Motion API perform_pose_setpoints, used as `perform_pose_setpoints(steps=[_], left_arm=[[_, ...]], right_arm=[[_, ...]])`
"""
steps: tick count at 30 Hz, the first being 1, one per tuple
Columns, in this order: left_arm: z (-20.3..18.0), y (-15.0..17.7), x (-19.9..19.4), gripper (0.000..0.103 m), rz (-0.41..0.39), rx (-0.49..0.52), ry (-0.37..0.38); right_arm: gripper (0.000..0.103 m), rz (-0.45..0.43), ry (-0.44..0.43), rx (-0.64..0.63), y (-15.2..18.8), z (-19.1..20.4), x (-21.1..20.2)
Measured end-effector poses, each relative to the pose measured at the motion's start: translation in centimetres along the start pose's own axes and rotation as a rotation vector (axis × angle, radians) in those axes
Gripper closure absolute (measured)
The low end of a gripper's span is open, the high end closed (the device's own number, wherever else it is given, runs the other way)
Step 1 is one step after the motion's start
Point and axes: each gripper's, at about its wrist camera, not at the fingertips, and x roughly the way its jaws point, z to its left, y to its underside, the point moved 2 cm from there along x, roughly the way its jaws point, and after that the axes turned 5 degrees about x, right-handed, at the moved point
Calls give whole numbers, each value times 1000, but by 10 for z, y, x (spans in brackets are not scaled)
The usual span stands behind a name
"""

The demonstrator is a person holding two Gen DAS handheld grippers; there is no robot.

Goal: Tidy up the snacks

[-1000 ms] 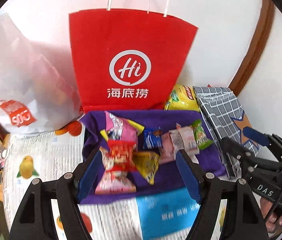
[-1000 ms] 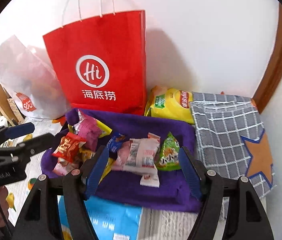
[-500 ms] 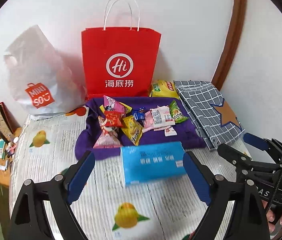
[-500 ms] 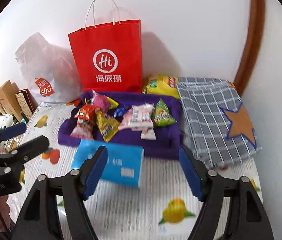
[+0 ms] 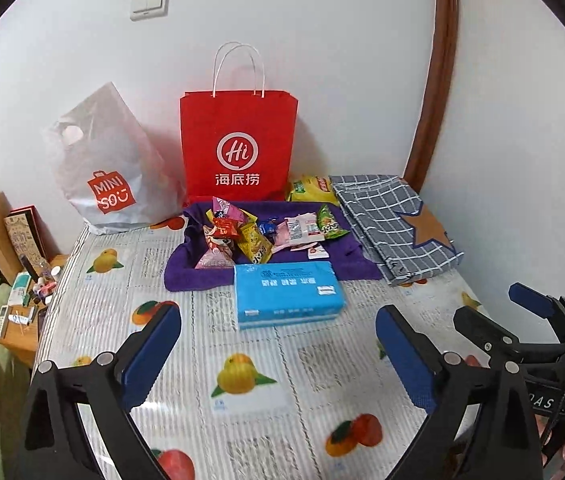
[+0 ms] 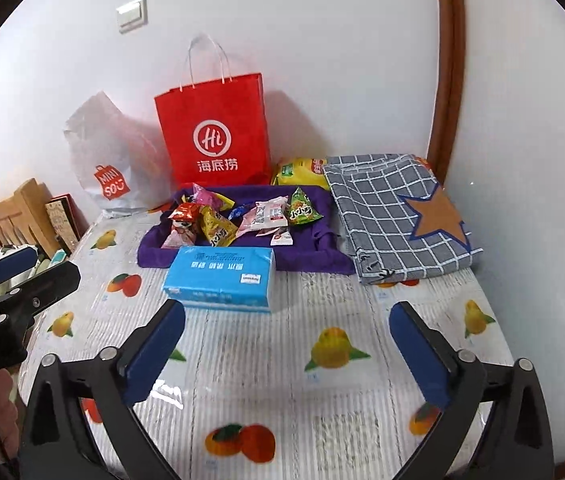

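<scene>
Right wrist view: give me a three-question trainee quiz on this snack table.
1. True or false: the blue tissue pack lies on the purple tray.
2. What stands directly behind the tray? A) red paper bag B) checked cloth C) white plastic bag
3. Fill in: the green snack packet lies at the tray's ___ end in this view.

Key: 1 false, it lies on the table in front; 2 A; 3 right.

Your yellow chip bag (image 5: 309, 188), just above centre, is half hidden behind the purple cloth (image 5: 186, 272) and the checked fabric (image 5: 394, 216). The clutter at the left edge (image 5: 22, 300) is too small to identify, and the fisheye border cuts off the lower tabletop (image 6: 282, 420).
</scene>
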Motion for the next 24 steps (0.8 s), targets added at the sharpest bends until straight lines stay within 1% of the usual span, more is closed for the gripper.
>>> perform_pose_setpoints(steps=[4,9,13,24], left_arm=[[-8,10,-12,4,-4,-1,4],[-14,15,-19,4,-13,-2,-3],[-15,14,-21,4,-20,1,-19],[-16,14,-22,4,-21,-2,-20]], right_arm=[[0,-24,-9,7,10,-4,-21],[0,-32,-3,7,16,-7,-32],[0,-32,2,6,17,-8,-32],[0,-31,-4,11,19,-6,-31]])
